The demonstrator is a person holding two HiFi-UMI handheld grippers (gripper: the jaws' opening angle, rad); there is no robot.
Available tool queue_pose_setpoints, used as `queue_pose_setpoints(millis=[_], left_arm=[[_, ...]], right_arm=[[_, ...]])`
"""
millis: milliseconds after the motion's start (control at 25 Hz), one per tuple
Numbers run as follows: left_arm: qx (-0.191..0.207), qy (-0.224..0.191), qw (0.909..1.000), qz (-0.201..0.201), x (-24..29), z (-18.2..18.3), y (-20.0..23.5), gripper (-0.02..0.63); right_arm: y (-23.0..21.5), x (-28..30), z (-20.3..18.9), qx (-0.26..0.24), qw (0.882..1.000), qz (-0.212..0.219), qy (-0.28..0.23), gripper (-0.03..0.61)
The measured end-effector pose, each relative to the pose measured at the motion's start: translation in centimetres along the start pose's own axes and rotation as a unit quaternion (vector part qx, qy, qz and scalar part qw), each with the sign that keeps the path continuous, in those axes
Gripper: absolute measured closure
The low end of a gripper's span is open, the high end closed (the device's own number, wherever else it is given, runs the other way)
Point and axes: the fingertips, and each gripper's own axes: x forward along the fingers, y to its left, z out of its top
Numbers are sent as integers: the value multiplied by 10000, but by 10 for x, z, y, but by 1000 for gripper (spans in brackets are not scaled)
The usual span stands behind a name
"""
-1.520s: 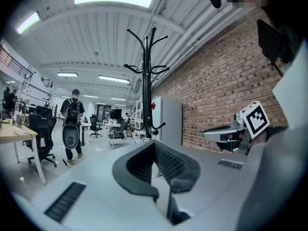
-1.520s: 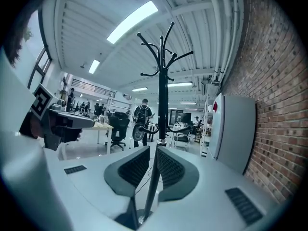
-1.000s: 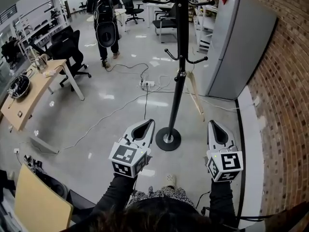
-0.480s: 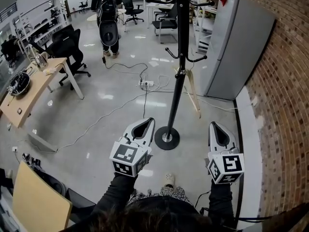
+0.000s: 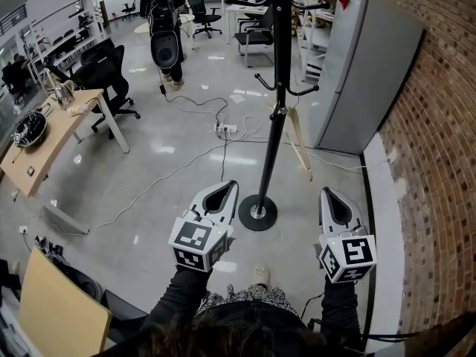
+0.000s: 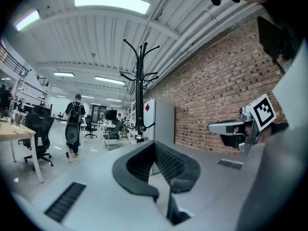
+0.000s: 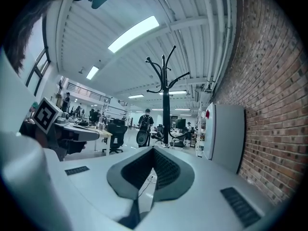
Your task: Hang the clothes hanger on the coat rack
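Observation:
The black coat rack stands on a round base on the floor just ahead, between my two grippers. Its hooked arms show in the left gripper view and in the right gripper view. My left gripper is held left of the base, jaws closed together with nothing in them. My right gripper is held right of the base, also shut and empty. No clothes hanger is visible in any view.
A tall grey cabinet stands against the brick wall on the right. A power strip with cables lies behind the rack. A wooden desk and office chair are at left. A person with a backpack is far off.
Both grippers stay almost where they were. The person with the backpack has walked a little farther away.

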Motion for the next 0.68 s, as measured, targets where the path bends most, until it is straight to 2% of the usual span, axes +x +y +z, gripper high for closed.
queue_pose_setpoints(millis=[680], left_arm=[[-39, 9, 10000, 19, 4, -1, 15, 607]], right_arm=[[5, 16, 2, -91, 9999, 45, 72, 569]])
